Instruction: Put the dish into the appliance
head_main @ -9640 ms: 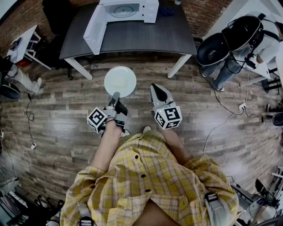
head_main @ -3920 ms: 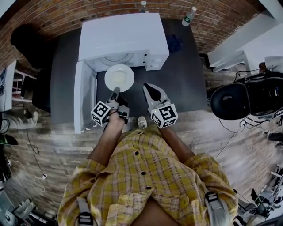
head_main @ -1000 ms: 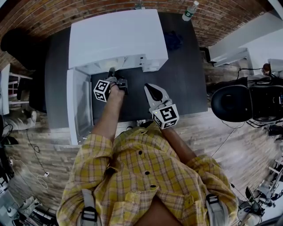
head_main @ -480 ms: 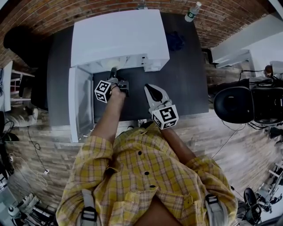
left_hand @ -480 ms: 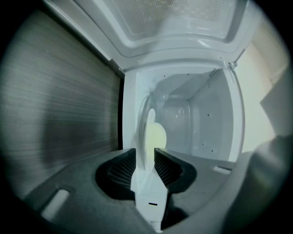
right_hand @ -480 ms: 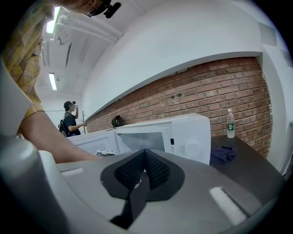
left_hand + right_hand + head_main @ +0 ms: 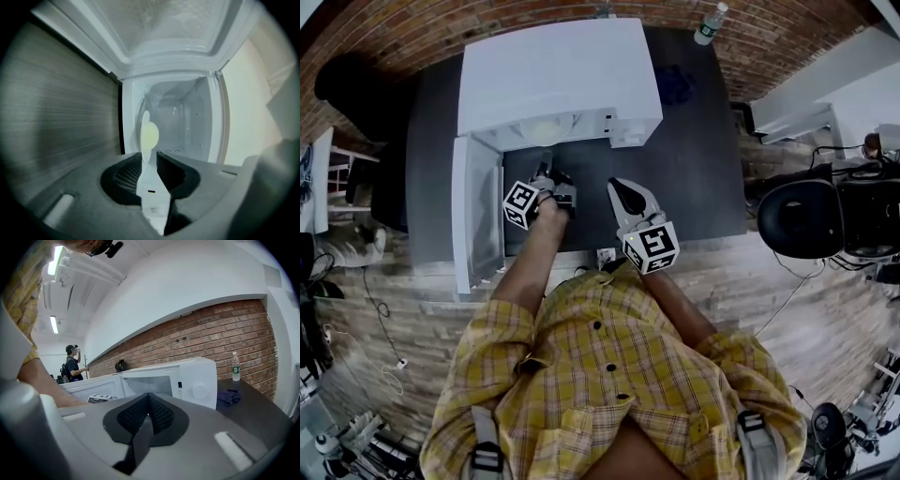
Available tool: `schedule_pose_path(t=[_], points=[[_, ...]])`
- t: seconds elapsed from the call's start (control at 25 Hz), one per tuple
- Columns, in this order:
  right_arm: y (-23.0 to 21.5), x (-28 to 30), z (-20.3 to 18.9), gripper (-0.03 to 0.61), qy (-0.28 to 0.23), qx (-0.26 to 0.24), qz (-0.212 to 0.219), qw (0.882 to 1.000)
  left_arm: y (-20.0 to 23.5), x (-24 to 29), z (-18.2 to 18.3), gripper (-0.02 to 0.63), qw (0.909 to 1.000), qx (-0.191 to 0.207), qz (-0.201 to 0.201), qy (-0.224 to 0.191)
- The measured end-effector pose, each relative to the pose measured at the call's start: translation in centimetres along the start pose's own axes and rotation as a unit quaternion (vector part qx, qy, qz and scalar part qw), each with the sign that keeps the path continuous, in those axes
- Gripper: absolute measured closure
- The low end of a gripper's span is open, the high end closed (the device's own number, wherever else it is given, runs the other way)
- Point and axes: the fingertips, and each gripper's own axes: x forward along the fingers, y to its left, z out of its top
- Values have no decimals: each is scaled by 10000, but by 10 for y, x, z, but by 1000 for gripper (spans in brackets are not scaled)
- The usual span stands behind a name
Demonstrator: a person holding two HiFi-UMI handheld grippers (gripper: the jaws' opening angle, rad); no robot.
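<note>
The white microwave (image 7: pixel 558 75) stands on the dark table (image 7: pixel 694 169) with its door (image 7: pixel 478 220) swung open to the left. The white dish (image 7: pixel 149 136), yellowish in the middle, lies inside the cavity on the glass turntable; in the left gripper view it shows edge-on. My left gripper (image 7: pixel 546 171) hangs just outside the opening. Its jaws (image 7: pixel 150 157) have just opened wide and eased in slightly. They are open with nothing between them, and the dish is a little beyond the tips. My right gripper (image 7: pixel 621 190) hovers over the table in front of the microwave (image 7: pixel 187 376), shut (image 7: pixel 149 398) and empty.
A water bottle (image 7: pixel 711 21) and a blue cloth (image 7: pixel 673 89) sit on the table to the right of the microwave. A black office chair (image 7: pixel 802 217) stands off the table's right end. A person (image 7: pixel 74 363) stands far back in the room.
My left gripper has drawn back from the microwave opening toward me and let go of the dish, which stays inside. The right gripper has kept still.
</note>
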Motion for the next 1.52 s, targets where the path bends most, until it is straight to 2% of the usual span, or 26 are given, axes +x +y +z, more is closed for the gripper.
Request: schedule_pose_path(t=[0.16,0.28,0.44,0.68,0.96,1.16,1.28,1.36,1.52], points=[[8,-4,1,574,-17,-32,16,10000,-12,-14,-3,541,9998,122,-150,79],[15,-9,2,574,-27,-31,18,10000,-22,-29,-7,614,9992,235,-275,161],[27,-15,-1,574,-28,-8,29,10000,-32,-47,-12,614,9984,235,-430,288],[40,-25,-7,574,68,-175,-42,9998,-43,-70,-21,615,9959,464,-606,494],[52,-37,-6,574,14,-126,-88,9999,-61,-98,-30,617,9921,729,-842,582],[60,-43,-5,574,-46,-58,-86,9999,-69,-117,-39,617,9852,1236,-928,748],[64,-44,-5,574,-93,49,-70,9999,-73,-128,-43,617,9792,1586,-948,844],[66,-43,-4,574,-90,69,-64,9999,-77,-134,-47,617,9711,1969,-947,962],[70,-44,-2,574,-78,34,-54,9999,-90,-148,-56,617,9418,2981,-1012,1181]])
